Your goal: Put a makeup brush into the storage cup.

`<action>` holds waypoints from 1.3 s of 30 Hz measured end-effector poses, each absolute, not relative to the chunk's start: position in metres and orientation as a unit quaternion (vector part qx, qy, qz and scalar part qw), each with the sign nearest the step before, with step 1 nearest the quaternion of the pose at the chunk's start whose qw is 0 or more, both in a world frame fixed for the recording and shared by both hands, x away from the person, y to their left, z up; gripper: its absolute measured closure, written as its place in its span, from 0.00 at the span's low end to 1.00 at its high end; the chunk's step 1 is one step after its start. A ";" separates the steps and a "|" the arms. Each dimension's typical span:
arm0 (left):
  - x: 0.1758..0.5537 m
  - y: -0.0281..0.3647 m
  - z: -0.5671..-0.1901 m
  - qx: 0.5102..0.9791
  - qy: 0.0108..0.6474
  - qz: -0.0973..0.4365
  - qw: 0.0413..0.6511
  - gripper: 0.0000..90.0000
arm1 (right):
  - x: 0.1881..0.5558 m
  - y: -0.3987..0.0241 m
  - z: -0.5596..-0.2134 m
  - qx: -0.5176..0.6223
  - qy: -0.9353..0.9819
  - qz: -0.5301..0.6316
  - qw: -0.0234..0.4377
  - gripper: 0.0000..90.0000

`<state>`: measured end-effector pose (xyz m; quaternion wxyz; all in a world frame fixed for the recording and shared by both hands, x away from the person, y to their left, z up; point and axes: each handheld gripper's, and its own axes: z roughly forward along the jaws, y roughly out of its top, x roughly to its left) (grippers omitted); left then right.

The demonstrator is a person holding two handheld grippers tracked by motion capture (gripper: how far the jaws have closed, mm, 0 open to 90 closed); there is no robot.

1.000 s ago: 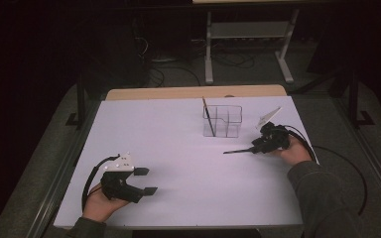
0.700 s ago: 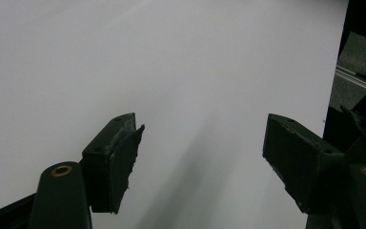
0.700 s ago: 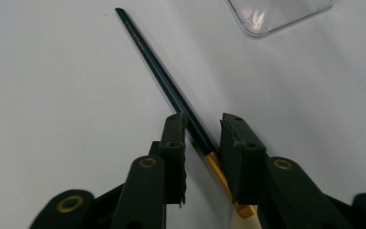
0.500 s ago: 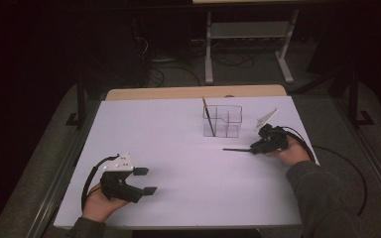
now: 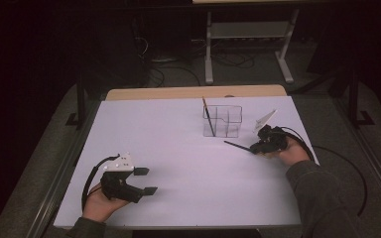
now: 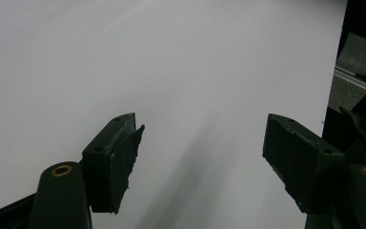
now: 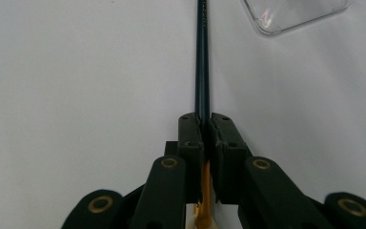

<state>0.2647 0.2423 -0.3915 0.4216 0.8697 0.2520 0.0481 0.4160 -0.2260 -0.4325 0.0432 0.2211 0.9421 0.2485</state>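
Observation:
On the right of the white table [image 5: 178, 139], my right gripper [image 5: 256, 147] lies low. Its jaws have just been closing and are now shut on a thin dark pencil [image 5: 235, 146] that points left over the table. In the right gripper view the pads [image 7: 190, 131] pinch the pencil [image 7: 203, 57], whose orange end shows behind them. Just beyond stands a clear divided box [image 5: 223, 120] with another pencil [image 5: 207, 116] leaning in it. At the near left my left gripper [image 5: 146, 181] stands open over bare table, with nothing between its jaws [image 6: 202, 152].
A corner of the clear box [image 7: 295, 12] lies just right of the held pencil's line. The table's wooden back edge [image 5: 193, 92] and a metal frame [image 5: 248, 44] on the floor lie behind. Cables trail from both grippers.
The right gripper's jaws have closed onto the dark pencil. Both hands have kept their places.

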 end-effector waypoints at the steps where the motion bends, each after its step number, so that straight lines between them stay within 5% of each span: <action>1: 0.265 0.242 -0.391 0.870 0.252 0.048 0.422 0.30 | 0.416 -0.226 -0.432 0.221 0.942 0.249 0.042 0.92; 39: 0.266 0.233 -0.390 0.874 0.242 0.041 0.419 0.30 | 0.386 -0.205 -0.399 0.152 0.947 0.282 0.014 0.92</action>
